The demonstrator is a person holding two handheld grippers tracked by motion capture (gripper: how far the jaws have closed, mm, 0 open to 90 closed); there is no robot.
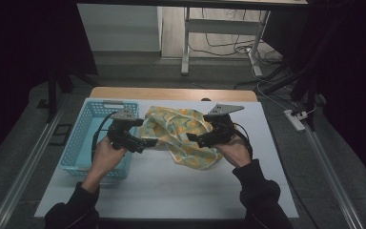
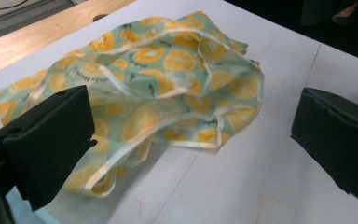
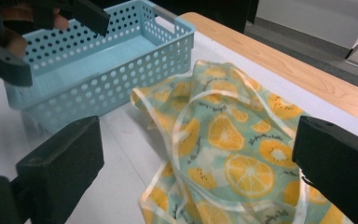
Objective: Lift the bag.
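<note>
A white table (image 1: 171, 186) with a wooden strip (image 1: 171, 93) along its far edge carries a light blue perforated basket (image 1: 83, 138) on its left side and, just right of the basket, a crumpled cloth (image 1: 181, 136) printed with orange slices on pale green and edged in cream. The cloth lies loose in the middle of the table, bunched into folds, close beside the basket's right wall. A person's forearms in dark sleeves (image 1: 262, 195) come in from the near edge, each hand holding a black tool. The left gripper (image 1: 147, 143) sits at the cloth's left edge with its jaws spread wide, clamped on nothing. The right gripper (image 1: 193, 139) sits over the cloth's right part, its jaws likewise wide apart, the fabric lying below them.
</note>
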